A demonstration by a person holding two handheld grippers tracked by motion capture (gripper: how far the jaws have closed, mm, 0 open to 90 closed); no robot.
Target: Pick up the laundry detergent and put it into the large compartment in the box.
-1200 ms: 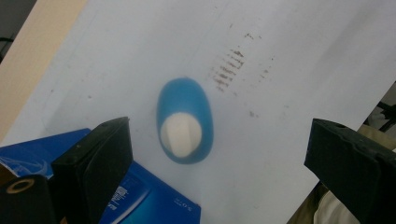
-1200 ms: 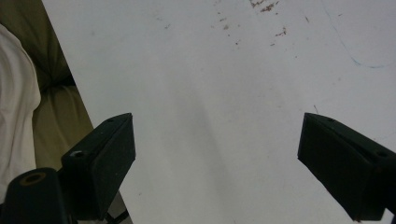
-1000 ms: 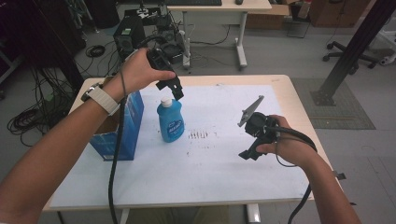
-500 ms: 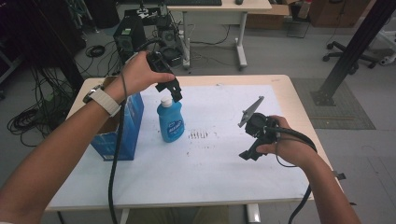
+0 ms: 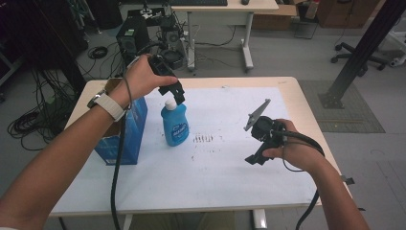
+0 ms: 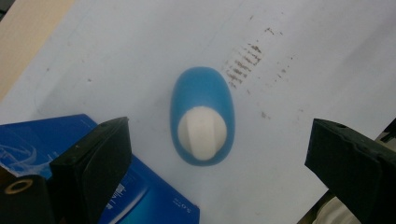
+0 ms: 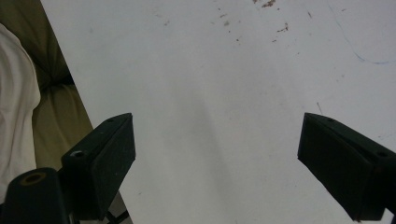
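1. A pale wooden-edged desk (image 5: pixel 306 115) carries a large white paper sheet (image 5: pixel 225 163), which covers most of its top and is marked with a small patch of brown smudges (image 5: pixel 203 139) near its middle.
2. A blue cardboard box (image 5: pixel 127 132) stands at the left part of the desk, just beside the bottle; in the left gripper view its corner (image 6: pixel 140 196) sits low in the frame, partly behind one jaw.
3. A blue plastic bottle with a white cap (image 5: pixel 174 122) stands upright on the sheet, between the box and the smudges. In the left gripper view it is seen from straight above (image 6: pixel 201 122), centred between the jaws.
4. The left gripper (image 5: pixel 176 94), black and held in the person's left hand (image 5: pixel 139 79) (a pale watch strap sits on that wrist), hangs just above the bottle's cap. Its fingers (image 6: pixel 100 163) stand wide apart and touch nothing.
5. The right gripper (image 5: pixel 256 155), black with a grey three-cornered plate on top, is held in the right hand (image 5: pixel 294 151) over the right part of the sheet, well apart from the bottle. Its fingers (image 7: pixel 105 158) are spread wide over bare paper, holding nothing.
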